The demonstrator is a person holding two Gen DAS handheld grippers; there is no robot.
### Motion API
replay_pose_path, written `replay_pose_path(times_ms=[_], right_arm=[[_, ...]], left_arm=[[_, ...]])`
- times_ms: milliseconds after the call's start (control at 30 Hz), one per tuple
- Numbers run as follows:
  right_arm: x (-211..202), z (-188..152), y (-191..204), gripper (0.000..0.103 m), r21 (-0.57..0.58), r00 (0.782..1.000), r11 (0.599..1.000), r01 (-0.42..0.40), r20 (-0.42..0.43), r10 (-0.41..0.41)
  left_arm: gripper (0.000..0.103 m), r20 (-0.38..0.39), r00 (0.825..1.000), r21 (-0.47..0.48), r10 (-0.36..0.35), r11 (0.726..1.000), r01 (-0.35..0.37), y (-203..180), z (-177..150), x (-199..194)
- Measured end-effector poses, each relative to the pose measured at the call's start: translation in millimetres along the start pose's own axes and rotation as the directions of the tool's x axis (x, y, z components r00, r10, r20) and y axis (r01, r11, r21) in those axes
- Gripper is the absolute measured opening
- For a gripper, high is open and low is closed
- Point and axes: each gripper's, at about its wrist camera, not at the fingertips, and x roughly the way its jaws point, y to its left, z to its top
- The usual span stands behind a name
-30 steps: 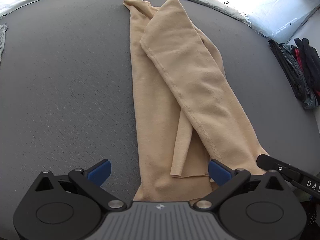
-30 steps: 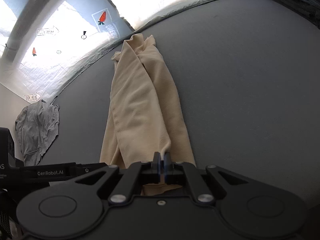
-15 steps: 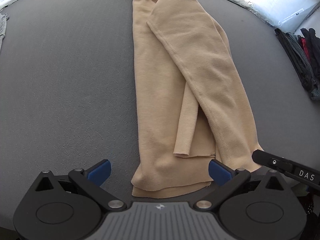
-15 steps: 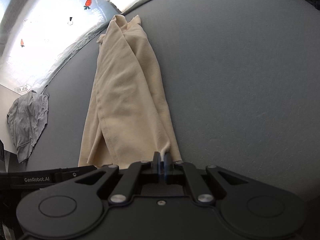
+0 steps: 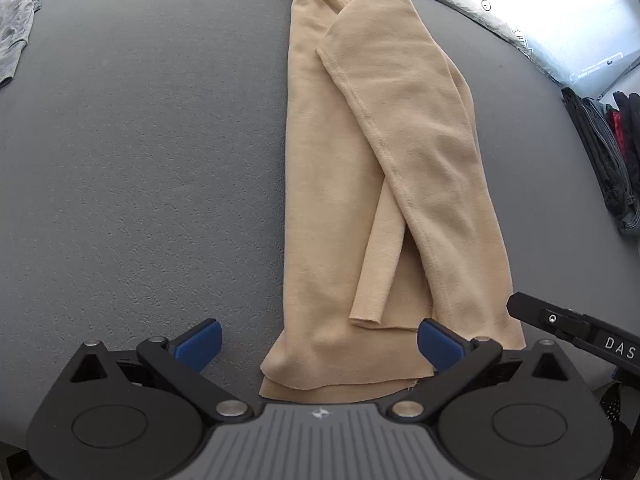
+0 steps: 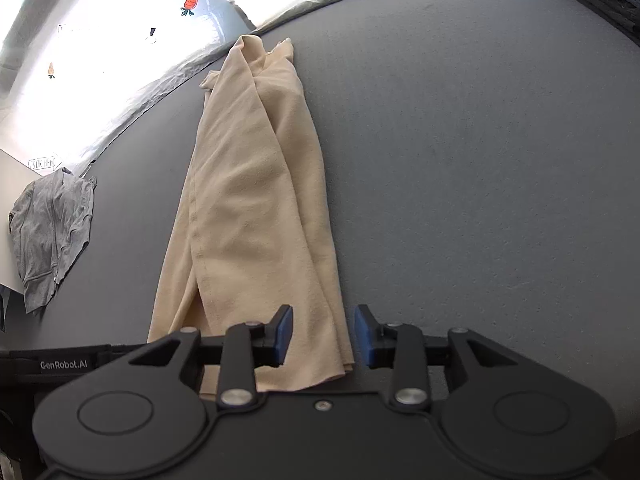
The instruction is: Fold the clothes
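Across my left wrist view, the tan garment [image 5: 384,168] runs as a long folded strip from twelve o'clock down to six on the grey textured mat [image 5: 140,160]; compared with a second ago more of its near hem shows, lying flat in two soft layers. My left gripper [image 5: 319,340] stands wide open, its blue pads [image 5: 200,342] clear of the knit cloth on either side. A stitched seam runs along the top flap, and a narrow sleeve end lies under it. Over in the right wrist view, my right gripper [image 6: 323,334], clamped on the hem a second ago, is opening; the garment's [image 6: 256,208] corner lies between the parted pads [image 6: 285,334], apparently no longer pinched. At nine o'clock sits a crumpled grey garment [image 6: 52,232].
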Motion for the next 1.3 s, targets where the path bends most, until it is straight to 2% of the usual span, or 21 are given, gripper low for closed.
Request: replay_pose_path(times_ms=[100,200,267,333,400,467,500,600,767,867,900,933,1033,1133,1200,1300], right_arm=[[5.3,3.4,-1.6,0.039,-0.012,1.000,1.000,-0.024,-0.019,0.024],[10.6,4.7,-1.1,0.039,-0.043,1.000,0.999,-0.009,-0.027,0.008],[14.1,5.6,-1.4,0.039,-0.059,0.999,0.998,0.000,-0.033,-0.002],[16.9,6.6,-1.5,0.039,-0.072,0.999,0.997,0.001,-0.038,-0.003],[19.3,7.4,0.1,0.040,-0.096,0.999,0.995,-0.004,-0.040,0.000],[20.6,7.7,3.2,0.034,-0.124,0.999,0.992,-0.012,-0.035,0.008],[21.4,7.8,4.5,0.027,-0.132,0.999,0.991,-0.019,-0.036,0.015],[24.0,7.9,6.3,0.025,-0.145,0.999,0.989,-0.020,-0.046,0.013],[23.9,9.4,0.9,0.028,-0.101,0.998,0.994,-0.041,-0.052,0.036],[23.6,9.5,2.1,0.023,-0.103,0.998,0.994,-0.032,-0.058,0.026],[23.5,9.9,1.4,0.016,-0.095,0.997,0.994,-0.044,-0.063,0.038],[23.4,10.4,0.6,0.008,-0.087,0.996,0.995,-0.056,-0.069,0.050],[14.8,12.3,-5.0,0.007,-0.028,0.991,0.992,-0.122,-0.067,0.119],[2.7,14.4,-11.8,0.007,0.046,0.978,0.979,-0.198,-0.055,0.201],[-12.0,16.0,-16.8,0.007,0.114,0.961,0.957,-0.267,-0.039,0.273],[-44.4,16.6,-20.5,0.007,0.200,0.920,0.901,-0.384,0.000,0.392]], left_arm=[[0.102,0.005,1.000,-0.010,-0.001,1.000,0.001,2.1,1.6,1.7],[0.100,0.017,1.000,-0.021,-0.019,1.000,0.020,5.1,0.7,0.2],[0.093,0.030,0.999,-0.025,-0.030,0.999,0.030,5.6,0.1,0.1],[0.075,0.044,0.998,-0.018,-0.040,0.999,0.041,5.6,-1.5,-1.3],[0.064,0.050,0.997,-0.014,-0.052,0.999,0.052,5.3,-3.3,-2.0],[0.054,0.051,0.996,-0.006,-0.068,0.998,0.069,5.3,-4.4,-2.6],[0.043,0.052,0.995,-0.007,-0.083,0.996,0.084,5.9,-4.7,-2.2],[0.037,0.060,0.992,-0.029,-0.109,0.993,0.110,10.8,-5.9,-1.4],[0.034,0.080,0.987,-0.076,-0.137,0.987,0.143,19.4,-8.2,-2.6],[0.018,0.087,0.990,-0.071,-0.109,0.991,0.115,19.0,-8.8,-3.6],[0.010,0.085,0.989,-0.086,-0.120,0.988,0.128,21.0,-8.7,-3.0],[0.010,0.084,0.986,-0.109,-0.142,0.983,0.151,23.9,-8.7,-2.3],[0.008,0.091,0.972,-0.184,-0.218,0.955,0.231,34.1,-8.1,-3.9],[0.007,0.114,0.956,-0.197,-0.268,0.938,0.287,38.3,-6.5,-18.5],[0.007,0.130,0.938,-0.207,-0.322,0.916,0.343,39.8,-5.6,-35.8],[0.007,0.163,0.897,-0.214,-0.410,0.873,0.438,39.6,-7.2,-74.3]])
